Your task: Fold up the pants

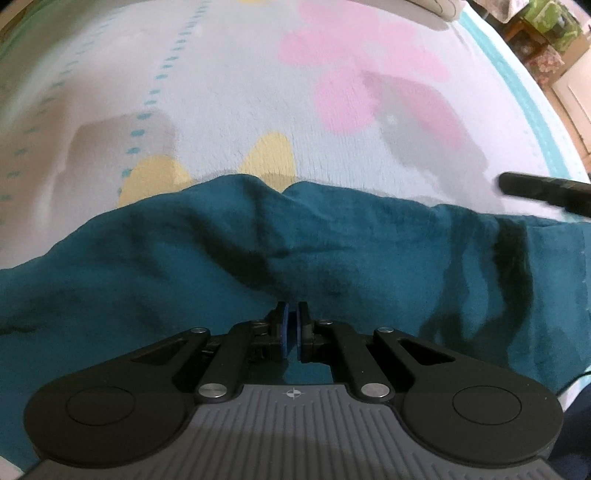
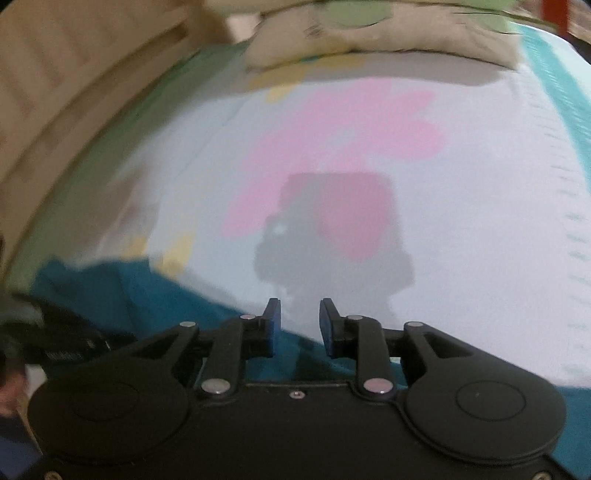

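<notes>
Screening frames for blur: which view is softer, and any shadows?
Right wrist view: motion-smeared, pillow and bedsheet streaked, right claw casting a blocky shadow on the sheet. Left wrist view: sharper on the teal pants, soft toward the rim, strong fisheye bend.

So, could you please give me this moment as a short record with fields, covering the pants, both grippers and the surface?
garment: teal pants, rumpled, lying across the near part of the bed
surface: bedsheet, pale with pink and yellow shapes and dotted teal lines
left gripper: fingers almost together above the pants; cloth between them cannot be confirmed
right gripper: fingers apart, nothing between them, at the edge of the pants
background: beige pillow at the far end of the bed
image quality: right wrist view blurred
</notes>
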